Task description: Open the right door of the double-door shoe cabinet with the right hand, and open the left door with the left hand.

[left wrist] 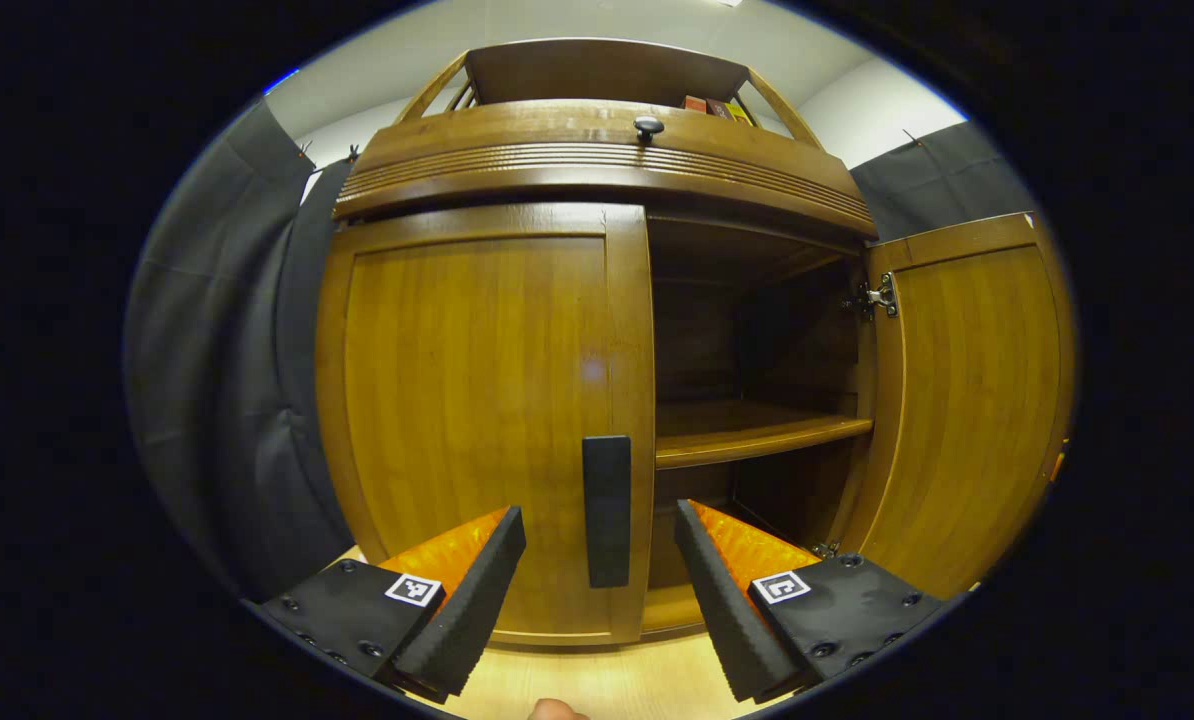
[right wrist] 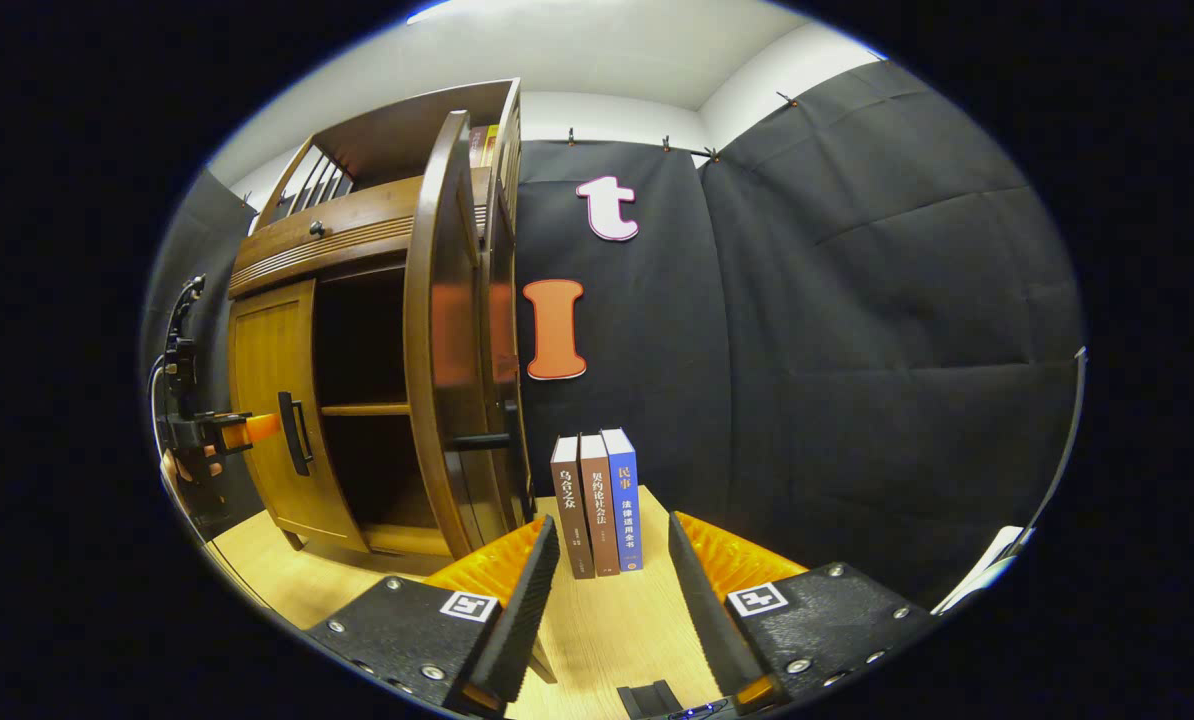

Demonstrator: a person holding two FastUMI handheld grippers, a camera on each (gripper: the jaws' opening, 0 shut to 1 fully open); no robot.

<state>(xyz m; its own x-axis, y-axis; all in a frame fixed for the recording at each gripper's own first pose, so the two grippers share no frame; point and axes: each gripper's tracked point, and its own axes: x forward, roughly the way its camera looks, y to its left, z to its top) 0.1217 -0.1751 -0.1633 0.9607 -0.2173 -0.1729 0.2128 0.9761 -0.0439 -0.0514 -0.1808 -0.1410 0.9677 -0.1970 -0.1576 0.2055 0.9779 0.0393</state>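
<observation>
Status: the right door of the shoe cabinet stands swung fully out, so I judge the first half of the task complete. The left door sits flush in its frame; opening it remains.

My left claw is spread wide and holds nothing. The left door's dark vertical handle lies straight ahead of this claw, centred in the gap between its two fingers, just beyond the fingertips. No finger touches it that I can see. The open compartment with its shelf lies ahead and to the right of the claw.

My right claw is also spread wide and empty. It hangs over the worktop, clear of the cabinet. The opened right door is ahead and to the left of this claw, seen edge-on. Three upright books stand directly ahead, between the fingers' lines. In the right gripper view, the left claw shows far left, close to the left door's handle.

Remaining step, as I judge it: advance the left claw, close on the handle, pull outward.
</observation>
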